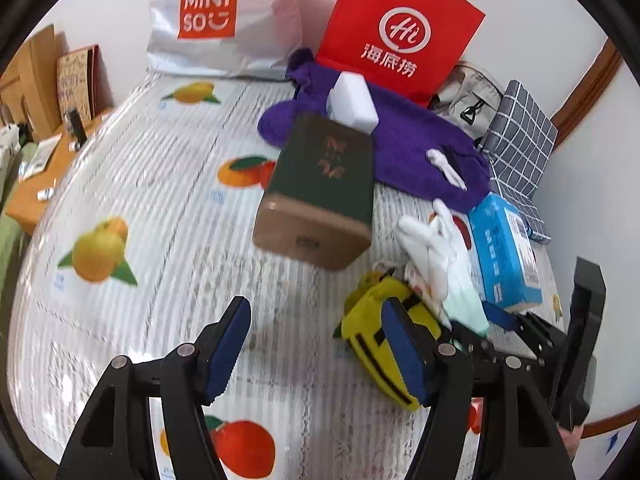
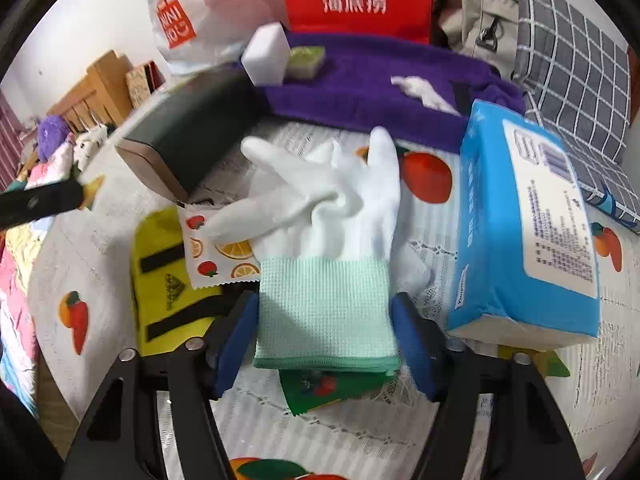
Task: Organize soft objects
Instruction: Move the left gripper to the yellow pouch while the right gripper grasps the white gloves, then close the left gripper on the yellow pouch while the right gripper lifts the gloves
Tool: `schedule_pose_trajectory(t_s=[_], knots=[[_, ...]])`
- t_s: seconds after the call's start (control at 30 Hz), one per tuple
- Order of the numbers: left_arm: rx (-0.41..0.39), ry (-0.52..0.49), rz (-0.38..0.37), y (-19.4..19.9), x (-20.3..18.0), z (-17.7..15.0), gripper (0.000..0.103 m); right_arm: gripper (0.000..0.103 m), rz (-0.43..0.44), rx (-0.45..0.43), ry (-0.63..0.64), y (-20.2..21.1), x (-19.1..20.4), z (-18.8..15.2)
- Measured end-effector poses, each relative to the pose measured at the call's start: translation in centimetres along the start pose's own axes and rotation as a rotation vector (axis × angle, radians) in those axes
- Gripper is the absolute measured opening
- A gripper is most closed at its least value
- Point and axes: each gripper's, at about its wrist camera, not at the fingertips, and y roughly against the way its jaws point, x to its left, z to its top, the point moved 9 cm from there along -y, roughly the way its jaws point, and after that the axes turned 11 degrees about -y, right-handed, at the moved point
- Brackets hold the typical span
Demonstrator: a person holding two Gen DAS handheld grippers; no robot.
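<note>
A white glove (image 2: 332,200) with a mint-green cuff lies flat on the fruit-print tablecloth (image 2: 440,420), over a fruit-patterned cloth (image 2: 216,248). My right gripper (image 2: 325,300) straddles the cuff. Its blue pads (image 2: 240,332) sit at the cuff's two edges, and the cuff is unsquashed. My left gripper (image 1: 316,308) hovers open over bare tablecloth (image 1: 160,200) with nothing between its pads. Its right finger overlaps a yellow pouch (image 1: 376,320) with black strips, which lies left of the glove (image 1: 436,240). My right gripper (image 1: 500,316) shows at the right edge of the left wrist view.
A purple towel (image 1: 400,136) lies at the back with a white sponge block (image 1: 352,100) on it. A dark green box (image 1: 320,184) sits mid-table and a blue tissue pack (image 2: 528,220) right of the glove. Behind them are a red bag (image 1: 400,28), a Miniso bag (image 1: 208,12) and a checked cushion (image 1: 520,136).
</note>
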Motion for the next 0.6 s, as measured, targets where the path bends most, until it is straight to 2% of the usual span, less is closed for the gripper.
schedule_pose_trajectory(t_s=[0.03,0.1,0.13,0.17,0.6], knots=[[0.004,0.005,-0.003,-0.1,0.1,-0.3,0.066,0.045,0.001,-0.005,0.0,0.1,-0.1,0.0],[0.011,0.009,-0.009,-0.3,0.2,-0.9,0.066,0.034,-0.005,-0.026,-0.003,0.9,-0.2,0.2],[0.014,0.01,-0.011,-0.3,0.2,-1.1,0.066,0.02,-0.004,-0.035,-0.001,1.3,-0.2,0.2],[0.016,0.011,-0.015,-0.4,0.2,-1.3,0.066,0.012,0.003,-0.042,0.0,1.8,-0.1,0.2],[0.045,0.006,-0.044,-1.4,-2.7,-3.3,0.065,0.009,0.125,-0.183,-0.071,10.3,-2.0,-1.3]])
